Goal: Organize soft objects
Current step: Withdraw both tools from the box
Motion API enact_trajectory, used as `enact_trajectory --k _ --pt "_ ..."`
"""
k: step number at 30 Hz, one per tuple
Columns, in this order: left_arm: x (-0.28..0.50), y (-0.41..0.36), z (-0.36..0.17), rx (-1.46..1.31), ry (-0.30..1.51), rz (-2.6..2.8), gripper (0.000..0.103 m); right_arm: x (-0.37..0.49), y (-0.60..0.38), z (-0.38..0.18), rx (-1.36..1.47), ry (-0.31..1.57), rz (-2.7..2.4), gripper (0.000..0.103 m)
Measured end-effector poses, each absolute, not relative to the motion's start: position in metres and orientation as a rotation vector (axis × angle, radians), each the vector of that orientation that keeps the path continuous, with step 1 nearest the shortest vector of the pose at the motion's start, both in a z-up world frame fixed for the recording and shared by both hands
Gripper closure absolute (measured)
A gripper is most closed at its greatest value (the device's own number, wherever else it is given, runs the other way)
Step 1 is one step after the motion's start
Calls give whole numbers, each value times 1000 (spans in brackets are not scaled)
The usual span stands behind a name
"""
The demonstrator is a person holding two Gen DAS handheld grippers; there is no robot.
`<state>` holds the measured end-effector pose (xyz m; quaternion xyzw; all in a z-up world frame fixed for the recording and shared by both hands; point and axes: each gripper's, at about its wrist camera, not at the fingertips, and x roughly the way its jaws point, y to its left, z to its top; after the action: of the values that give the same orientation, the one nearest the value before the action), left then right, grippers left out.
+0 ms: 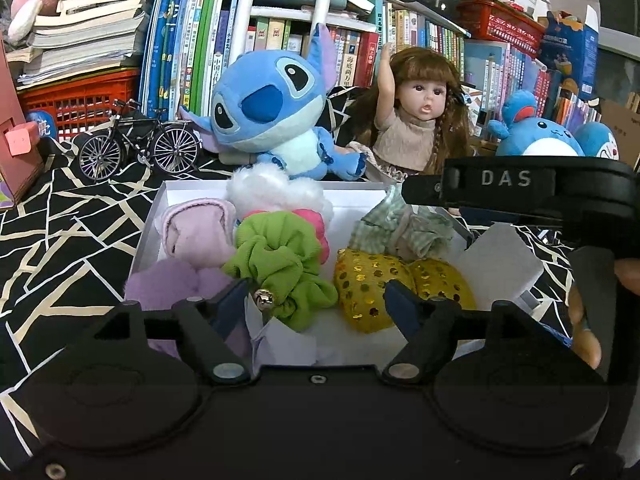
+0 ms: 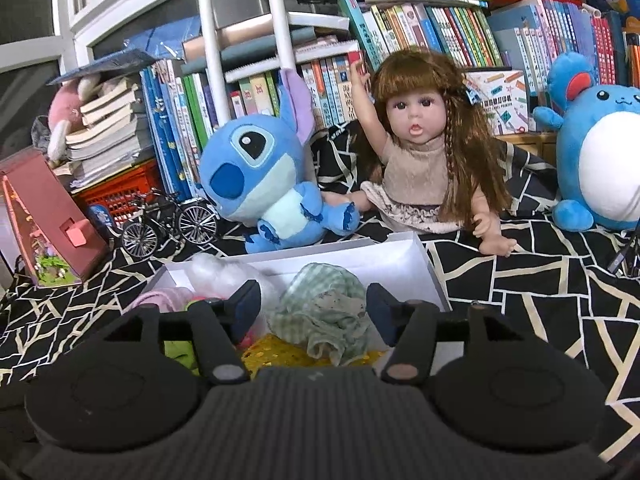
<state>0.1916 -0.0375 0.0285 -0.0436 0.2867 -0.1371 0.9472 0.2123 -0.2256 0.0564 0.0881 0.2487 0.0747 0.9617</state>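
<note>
A white box (image 1: 192,189) lies on the patterned cloth and holds several soft hair ties. Among them are a green scrunchie (image 1: 280,260), a gold sequined one (image 1: 372,280), a green checked one (image 1: 404,228), a white fluffy one (image 1: 272,192), a pink one (image 1: 196,232) and a lilac one (image 1: 176,284). My left gripper (image 1: 316,296) hangs open just above the green scrunchie, its pads apart from it. My right gripper (image 2: 314,302) stands open over the box (image 2: 400,246). The green checked scrunchie (image 2: 324,312) lies loose between its fingers.
Behind the box sit a blue plush (image 1: 264,104), a long-haired doll (image 1: 420,120), a round blue plush (image 2: 596,160) and a model bicycle (image 1: 140,144). Books fill the back wall. The other gripper's black housing (image 1: 520,188) and a hand (image 1: 584,308) crowd the box's right side.
</note>
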Motion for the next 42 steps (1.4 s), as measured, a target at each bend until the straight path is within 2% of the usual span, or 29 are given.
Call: enact_trajectory --k 17,42 --pt "158 -31 41 -83 558 -313 23 153 -233 68 135 420 203 23" --pt "106 -21 31 -88 597 -366 22 65 -243 37 87 361 205 18"
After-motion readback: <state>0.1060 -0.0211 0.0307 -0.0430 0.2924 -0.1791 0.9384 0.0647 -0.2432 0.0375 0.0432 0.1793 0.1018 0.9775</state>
